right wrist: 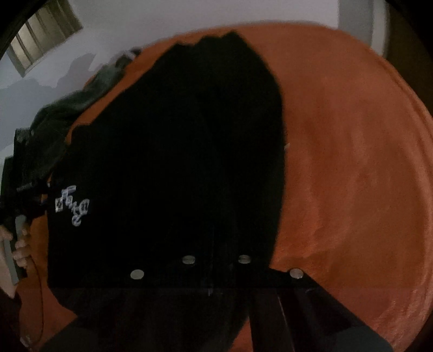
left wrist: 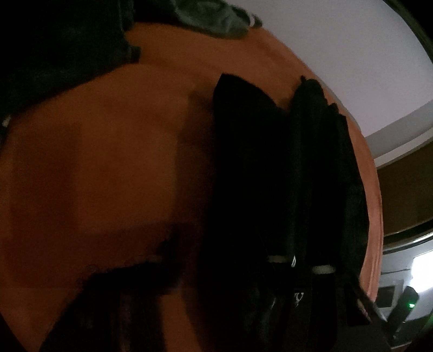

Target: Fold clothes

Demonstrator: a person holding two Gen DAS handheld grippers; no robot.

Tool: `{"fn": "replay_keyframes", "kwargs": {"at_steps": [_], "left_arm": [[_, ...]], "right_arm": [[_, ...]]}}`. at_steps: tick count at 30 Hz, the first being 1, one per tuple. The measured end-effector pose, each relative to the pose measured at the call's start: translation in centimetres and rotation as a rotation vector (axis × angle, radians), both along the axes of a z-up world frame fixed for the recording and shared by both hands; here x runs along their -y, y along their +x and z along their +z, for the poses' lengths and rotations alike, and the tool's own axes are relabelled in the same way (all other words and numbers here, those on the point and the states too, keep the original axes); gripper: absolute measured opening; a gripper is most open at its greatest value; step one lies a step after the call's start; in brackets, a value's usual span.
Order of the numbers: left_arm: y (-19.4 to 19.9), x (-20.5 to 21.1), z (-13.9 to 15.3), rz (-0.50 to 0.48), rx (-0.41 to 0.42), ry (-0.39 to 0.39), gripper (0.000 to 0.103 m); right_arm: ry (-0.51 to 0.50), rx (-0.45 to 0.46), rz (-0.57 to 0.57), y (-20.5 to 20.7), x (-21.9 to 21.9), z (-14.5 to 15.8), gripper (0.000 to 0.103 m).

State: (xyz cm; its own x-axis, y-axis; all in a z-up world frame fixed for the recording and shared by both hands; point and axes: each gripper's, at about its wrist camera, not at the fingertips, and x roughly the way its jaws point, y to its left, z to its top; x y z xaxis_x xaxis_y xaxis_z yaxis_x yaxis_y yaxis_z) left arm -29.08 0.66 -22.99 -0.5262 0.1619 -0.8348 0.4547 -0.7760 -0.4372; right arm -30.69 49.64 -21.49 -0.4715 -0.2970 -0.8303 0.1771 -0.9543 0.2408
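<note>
A black fabric garment with a white printed logo [right wrist: 167,162] is spread centre-frame on an orange cloth-covered surface [right wrist: 351,162], seemingly for folding. Whether the right gripper [right wrist: 216,270] and the left gripper [left wrist: 297,260] are spread or pinching cannot be told.

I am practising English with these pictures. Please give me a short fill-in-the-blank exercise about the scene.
1. The black garment lies on an ____ surface.
2. The print on the black garment is ____.
3. The wall behind the surface is ____.
4. At the far edge a crumpled dark ____ cloth lies.

Missing words: orange; white; white; green
</note>
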Motion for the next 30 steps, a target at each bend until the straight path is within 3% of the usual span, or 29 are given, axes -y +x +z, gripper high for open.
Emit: {"fn": "replay_keyframes", "kwargs": {"at_steps": [3, 9, 16, 19, 21, 24, 26, 27, 30], "left_arm": [[1.3, 0.6, 1.7, 0.042, -0.068, -0.033, 0.003], [7.7, 3.5, 4.7, 0.127, -0.198, 0.017, 0.003], [12.9, 1.3, 5.5, 0.054, -0.203, -0.103, 0.002], [14.6, 1.9, 5.0, 0.061, -0.184, -0.119, 0.002], [15.1, 2.7, 4.1, 0.087, -0.155, -0.086, 0.002], [16.5, 3.4, 3.0, 0.105, -0.140, -0.030, 0.004], [17.3, 3.6, 2.4, 0.107, -0.135, 0.007, 0.010], [17.1, 3.1, 2.1, 0.092, -0.130, 0.019, 0.015], [16.5, 1.7, 1.2, 0.046, -0.115, 0.056, 0.023]], "right_arm": [[-0.048, -0.084, -0.078, 1.7, -2.6, 2.0, 0.002], [-0.122, -0.191, -0.384, 7.9, -11.8, 6.4, 0.001], [-0.120, -0.142, -0.564, 12.7, -17.4, 5.2, 0.001], [-0.129, -0.085, -0.577, 12.6, -17.6, 3.4, 0.001], [-0.156, -0.071, -0.574, 12.7, -17.7, 2.8, 0.001], [-0.184, -0.052, -0.547, 13.6, -17.3, 2.4, 0.012], [-0.203, -0.040, -0.529, 14.2, -17.0, 2.1, 0.031], [-0.212, -0.034, -0.519, 14.4, -16.8, 2.0, 0.048], [-0.240, -0.015, -0.492, 15.3, -16.3, 1.6, 0.051]]}}
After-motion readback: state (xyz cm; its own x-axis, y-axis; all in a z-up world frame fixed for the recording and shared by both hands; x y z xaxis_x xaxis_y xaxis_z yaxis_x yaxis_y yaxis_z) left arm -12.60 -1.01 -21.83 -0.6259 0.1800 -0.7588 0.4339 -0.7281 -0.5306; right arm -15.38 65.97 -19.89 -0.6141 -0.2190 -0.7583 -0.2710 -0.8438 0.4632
